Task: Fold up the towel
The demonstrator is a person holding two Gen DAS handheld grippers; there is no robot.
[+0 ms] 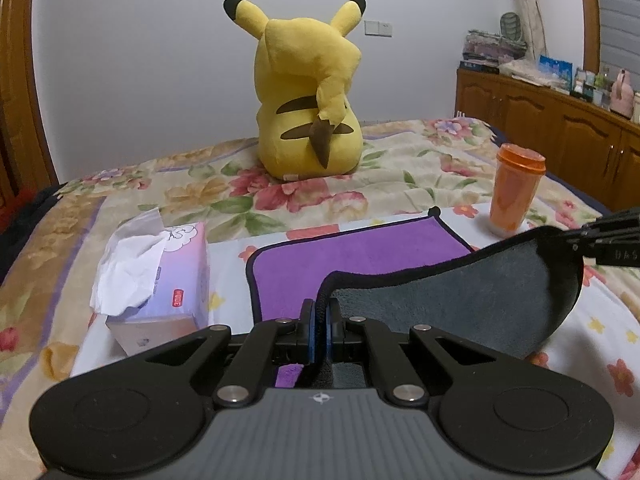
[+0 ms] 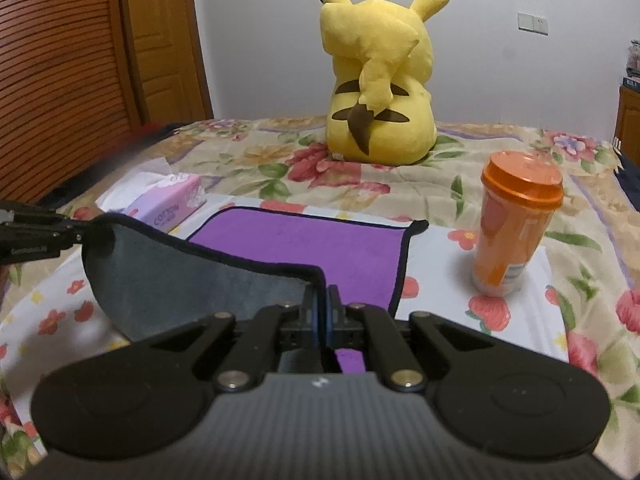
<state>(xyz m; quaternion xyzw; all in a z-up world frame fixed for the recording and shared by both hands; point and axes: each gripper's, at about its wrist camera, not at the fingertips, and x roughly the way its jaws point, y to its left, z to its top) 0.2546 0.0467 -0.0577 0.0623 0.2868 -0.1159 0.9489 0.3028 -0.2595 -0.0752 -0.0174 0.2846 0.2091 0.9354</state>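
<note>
Both grippers, left [image 1: 320,312] and right [image 2: 322,300], clench the towel's [image 1: 360,252] near corners at lower centre, mid-fold; carrying them to the far edge likely comes next.

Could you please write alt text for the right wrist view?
The right gripper pinches a near corner of a purple towel, lifted to show its grey underside, while the left gripper holds the other corner. Beyond, on a flowered bed, sit an orange cup, a tissue box and a yellow plush toy.
</note>
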